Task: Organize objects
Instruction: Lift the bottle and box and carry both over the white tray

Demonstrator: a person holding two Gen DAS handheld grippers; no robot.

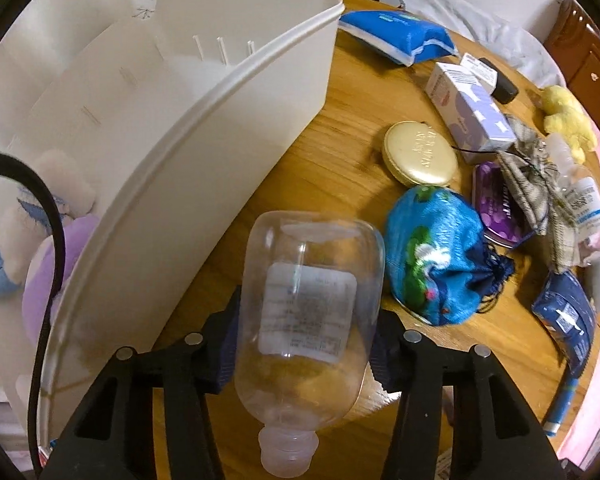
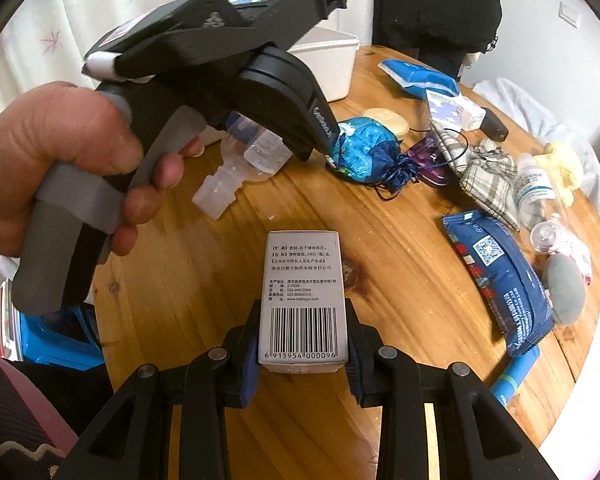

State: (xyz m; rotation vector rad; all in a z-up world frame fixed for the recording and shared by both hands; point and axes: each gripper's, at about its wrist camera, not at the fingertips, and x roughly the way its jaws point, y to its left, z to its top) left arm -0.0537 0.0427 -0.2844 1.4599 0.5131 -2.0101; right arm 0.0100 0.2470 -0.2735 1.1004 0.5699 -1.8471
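Holding: the left gripper (image 1: 304,344) was closed on a clear plastic bottle (image 1: 308,304), neck pointing toward the camera, above the wooden desk (image 1: 340,168).
Right gripper (image 2: 303,354): its pads clamped a small white box (image 2: 303,300), barcode side up, over the desk.
White bin (image 1: 204,120): it stood just left of the bottle, with a purple soft toy (image 1: 60,264) inside.
Blue pouch (image 1: 436,256): it lay on the desk right of the bottle.
Hand (image 2: 56,160): it gripped the left gripper's handle.
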